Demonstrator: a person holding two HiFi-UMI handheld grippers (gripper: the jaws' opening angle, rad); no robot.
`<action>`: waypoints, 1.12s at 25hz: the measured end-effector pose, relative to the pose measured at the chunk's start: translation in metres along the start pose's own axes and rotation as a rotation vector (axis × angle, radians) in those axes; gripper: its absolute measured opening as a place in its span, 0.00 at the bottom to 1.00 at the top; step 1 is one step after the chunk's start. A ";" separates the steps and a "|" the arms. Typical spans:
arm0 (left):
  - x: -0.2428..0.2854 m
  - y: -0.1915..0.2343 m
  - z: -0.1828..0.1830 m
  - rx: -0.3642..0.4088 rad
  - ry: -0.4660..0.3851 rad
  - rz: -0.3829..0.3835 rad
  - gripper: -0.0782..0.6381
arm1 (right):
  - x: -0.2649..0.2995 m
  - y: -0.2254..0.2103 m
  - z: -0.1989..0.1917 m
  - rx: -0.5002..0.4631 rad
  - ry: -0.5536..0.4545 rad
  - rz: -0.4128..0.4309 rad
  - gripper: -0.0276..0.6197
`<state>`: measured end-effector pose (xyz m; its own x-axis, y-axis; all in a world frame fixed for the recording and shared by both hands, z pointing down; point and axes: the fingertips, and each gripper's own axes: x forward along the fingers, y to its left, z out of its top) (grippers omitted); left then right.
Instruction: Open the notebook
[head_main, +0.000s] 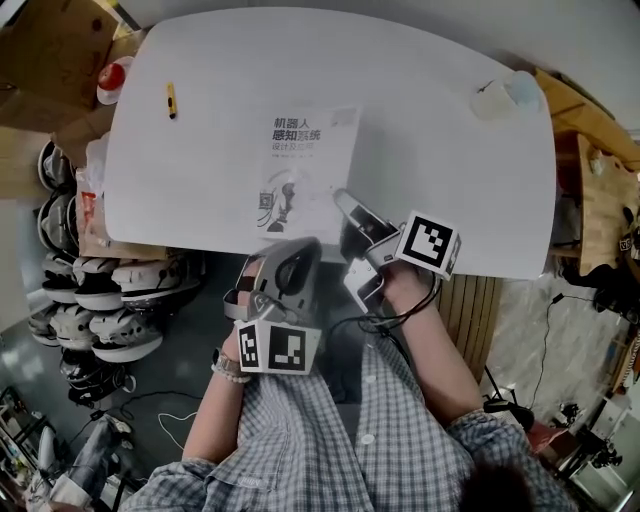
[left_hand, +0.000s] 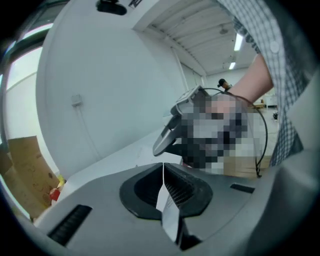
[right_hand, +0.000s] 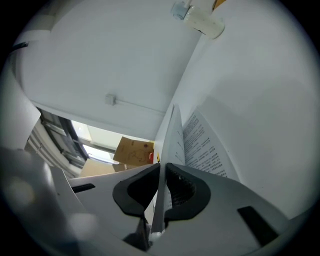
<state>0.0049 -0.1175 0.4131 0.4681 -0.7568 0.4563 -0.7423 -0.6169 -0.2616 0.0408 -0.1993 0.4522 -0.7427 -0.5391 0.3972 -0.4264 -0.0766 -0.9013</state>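
Notebook (head_main: 300, 165) lies mid-surface (head_main: 450, 180), title up. My left fingers (head_main: 297, 252) are clamped tight on a thin sheet at its 6 o'clock edge. My right fingers (head_main: 352, 210) pinch the cover near the 5 o'clock corner, raised off the printed page.

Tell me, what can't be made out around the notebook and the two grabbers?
Head view: near edge of the notebook, hidden under the left gripper.
Left gripper view: most of the right gripper, behind a mosaic patch.
Right gripper view: print on the printed page, too small to read.
Head view: pale things at the table's far corner, too blurred to name.
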 end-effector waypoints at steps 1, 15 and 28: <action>-0.006 0.011 0.001 -0.040 -0.009 0.035 0.12 | 0.001 0.005 0.000 -0.013 0.001 0.013 0.12; -0.073 0.131 -0.035 -0.401 -0.020 0.306 0.12 | 0.042 0.078 -0.024 -0.170 0.056 0.099 0.11; -0.129 0.169 -0.062 -0.467 -0.004 0.434 0.12 | 0.122 0.126 -0.087 -0.237 0.203 0.169 0.11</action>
<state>-0.2112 -0.1108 0.3630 0.0792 -0.9180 0.3887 -0.9951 -0.0957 -0.0231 -0.1480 -0.2017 0.4021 -0.8906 -0.3477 0.2932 -0.3785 0.2090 -0.9017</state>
